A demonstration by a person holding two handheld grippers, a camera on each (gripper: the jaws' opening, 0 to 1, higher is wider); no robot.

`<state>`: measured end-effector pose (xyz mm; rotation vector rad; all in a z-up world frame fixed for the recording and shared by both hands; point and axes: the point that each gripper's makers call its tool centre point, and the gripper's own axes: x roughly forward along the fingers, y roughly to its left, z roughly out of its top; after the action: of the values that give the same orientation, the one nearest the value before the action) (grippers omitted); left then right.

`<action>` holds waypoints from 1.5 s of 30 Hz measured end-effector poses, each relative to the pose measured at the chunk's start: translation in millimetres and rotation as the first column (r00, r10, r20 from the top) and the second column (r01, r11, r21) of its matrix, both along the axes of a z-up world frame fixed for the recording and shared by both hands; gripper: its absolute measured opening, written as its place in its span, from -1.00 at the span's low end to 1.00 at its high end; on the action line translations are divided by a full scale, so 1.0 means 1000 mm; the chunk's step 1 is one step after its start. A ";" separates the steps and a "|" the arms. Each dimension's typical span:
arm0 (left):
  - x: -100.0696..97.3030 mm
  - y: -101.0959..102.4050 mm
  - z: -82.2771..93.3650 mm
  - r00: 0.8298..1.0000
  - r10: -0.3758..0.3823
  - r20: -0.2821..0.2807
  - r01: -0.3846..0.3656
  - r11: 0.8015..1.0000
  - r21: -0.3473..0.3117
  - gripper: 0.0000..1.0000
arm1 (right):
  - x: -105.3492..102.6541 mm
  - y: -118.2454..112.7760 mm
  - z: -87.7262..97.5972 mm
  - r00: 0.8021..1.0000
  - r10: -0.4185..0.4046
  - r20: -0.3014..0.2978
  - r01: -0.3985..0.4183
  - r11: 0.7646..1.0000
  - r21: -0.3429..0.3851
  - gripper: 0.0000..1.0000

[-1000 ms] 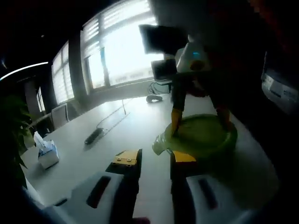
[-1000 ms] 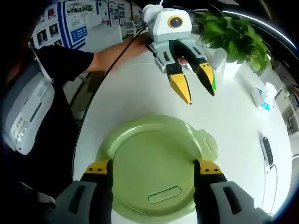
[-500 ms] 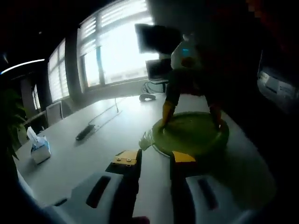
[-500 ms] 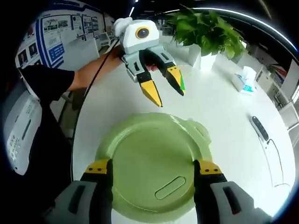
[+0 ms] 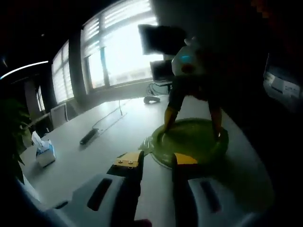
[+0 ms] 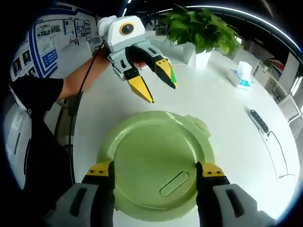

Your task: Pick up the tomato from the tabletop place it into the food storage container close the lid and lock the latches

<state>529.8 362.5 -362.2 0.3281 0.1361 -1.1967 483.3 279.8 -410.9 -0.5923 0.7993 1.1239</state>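
In the right gripper view we look down on a round green food storage container (image 6: 158,165) with its lid (image 6: 156,163) on, sitting on a white tabletop (image 6: 222,118) in the lower centre of the frame. The right gripper (image 6: 154,172) rises from the bottom edge with its jaws spread wide — one yellow-tipped jaw at each side of the lid, against its rim. A small latch tab (image 6: 201,126) juts from the container's upper right edge. We cannot see the tomato; whether it lies under the lid cannot be told.

In the upper left of that frame the left gripper (image 6: 151,87) hangs above the table, just beyond the container and apart from it, its yellow-tipped jaws open. A person's arm (image 6: 83,75) holds it.

A potted plant (image 6: 199,33) stands at the top centre, a tissue box (image 6: 239,75) at the upper right, and a dark remote (image 6: 258,120) at the right.

In the left gripper view, dim and backlit by windows (image 5: 118,47), the container sits right of centre with the right gripper straddling it — the left gripper's own jaws stand apart at the bottom.
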 end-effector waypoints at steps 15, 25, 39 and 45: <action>-0.029 0.013 0.010 0.996 0.093 0.013 -0.094 0.995 0.024 -0.65 | -0.012 -0.009 0.004 0.997 -0.073 0.035 0.071 0.996 0.048 0.06; -0.038 -0.001 0.004 0.996 0.082 0.018 -0.083 0.994 0.064 -0.65 | -0.018 -0.022 0.014 0.992 -0.098 0.081 0.088 0.990 0.112 0.01; -0.028 0.012 -0.022 0.994 0.092 -0.055 -0.087 0.992 0.088 -0.68 | -0.006 -0.025 0.023 0.987 -0.161 0.020 0.155 0.973 0.172 0.03; -0.058 0.001 -0.029 0.994 -0.019 -0.111 0.024 0.999 0.046 -0.67 | -0.010 -0.051 0.031 0.989 0.005 0.145 -0.027 0.989 0.149 0.07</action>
<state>471.5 363.3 -390.8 0.3055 0.2581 -1.2349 473.7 228.9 -379.5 -0.5474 0.5807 1.1314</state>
